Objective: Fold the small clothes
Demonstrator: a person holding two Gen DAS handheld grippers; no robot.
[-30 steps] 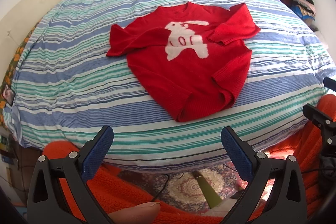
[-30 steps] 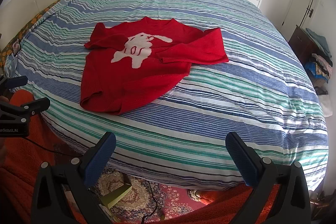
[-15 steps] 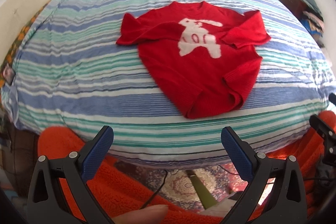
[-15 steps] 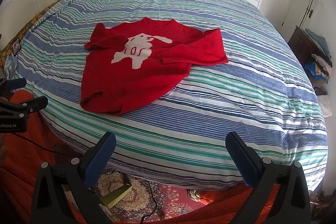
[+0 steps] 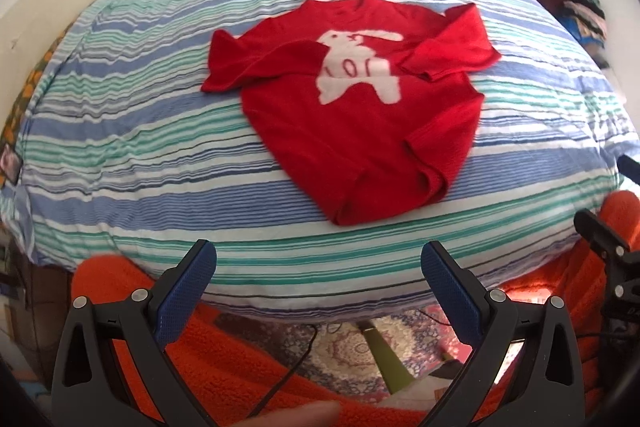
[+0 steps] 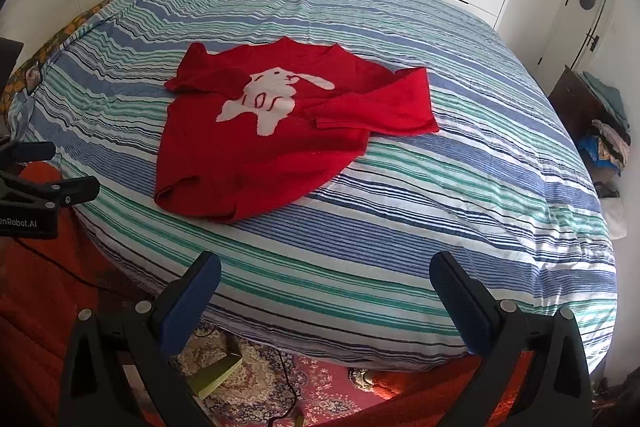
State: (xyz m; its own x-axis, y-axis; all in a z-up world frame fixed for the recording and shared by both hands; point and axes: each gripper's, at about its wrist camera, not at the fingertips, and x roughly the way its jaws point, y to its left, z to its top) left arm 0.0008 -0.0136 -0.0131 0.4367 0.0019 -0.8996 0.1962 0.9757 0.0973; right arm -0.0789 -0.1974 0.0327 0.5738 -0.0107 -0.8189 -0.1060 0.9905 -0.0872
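While lying flat: sweater point(image 5: 360, 115) is resting on the bed point(image 5: 140, 155), sleeves folded in.
Left hand-held gripper point(image 5: 318, 291): hovering spread, empty.
Right hand-held gripper point(image 6: 325, 293): hovering spread, empty.

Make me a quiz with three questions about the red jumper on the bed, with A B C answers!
1. Where does the red jumper lie?
A. on the striped bed
B. on the rug
C. in a drawer

2. What colour is the bunny on it?
A. black
B. white
C. yellow

3. How are the left hand-held gripper and right hand-held gripper?
A. both shut on a sleeve
B. one open, one shut
C. both open, holding nothing

Answers: 1 A, it rests flat on the stripes. 2 B, the shape is white on red. 3 C, their fingers stand wide apart, short of the jumper.
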